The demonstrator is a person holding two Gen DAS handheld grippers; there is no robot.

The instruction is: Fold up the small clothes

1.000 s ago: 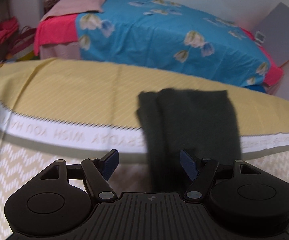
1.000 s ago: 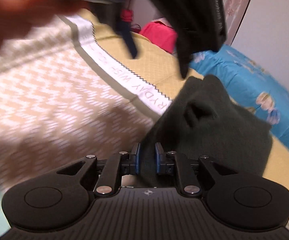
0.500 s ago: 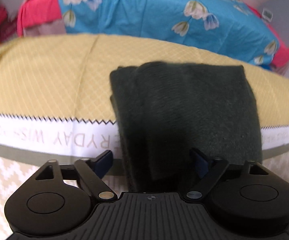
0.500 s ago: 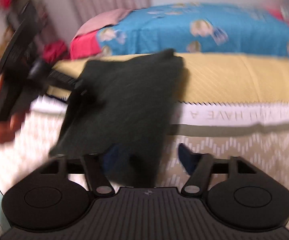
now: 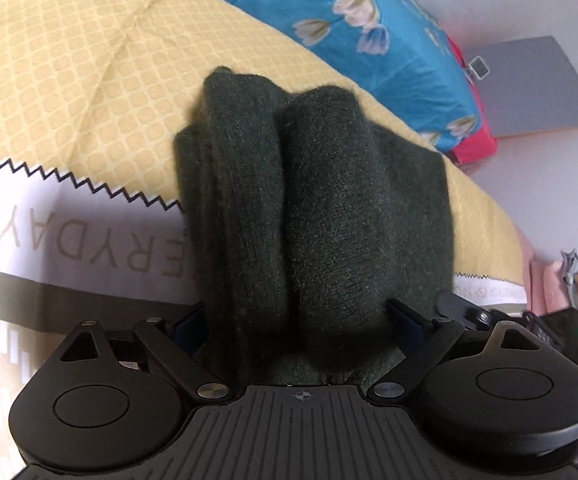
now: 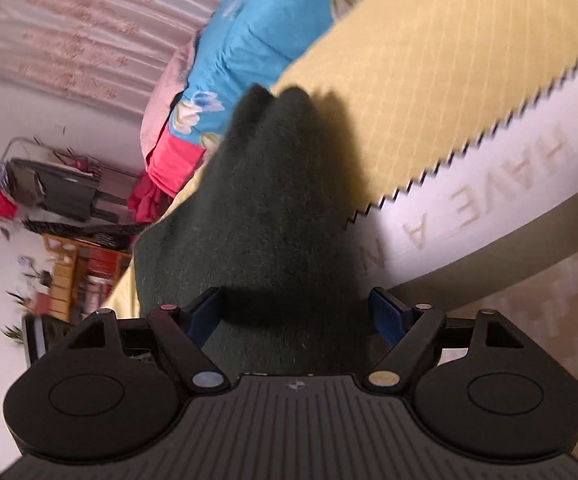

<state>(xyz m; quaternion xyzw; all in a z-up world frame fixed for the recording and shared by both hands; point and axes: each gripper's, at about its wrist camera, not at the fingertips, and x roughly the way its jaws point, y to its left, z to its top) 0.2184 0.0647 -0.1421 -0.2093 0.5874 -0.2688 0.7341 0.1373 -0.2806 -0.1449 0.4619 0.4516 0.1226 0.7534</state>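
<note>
Lying folded on yellow cloth (image 5: 89,68), dark garment (image 5: 321,208)

The dark green, fuzzy knitted garment (image 5: 329,216) (image 6: 265,216) lay folded on the yellow quilted bedcover (image 5: 89,80). Its layers were doubled over into two thick, rounded rolls lying side by side, with a deep crease between them. One end rested on the yellow diamond-patterned part of the cover; the rest crossed the black zigzag line and the white lettered band (image 5: 69,236). The left edge showed several stacked layers. The knit looked soft, slightly hairy and uncreased.
</note>
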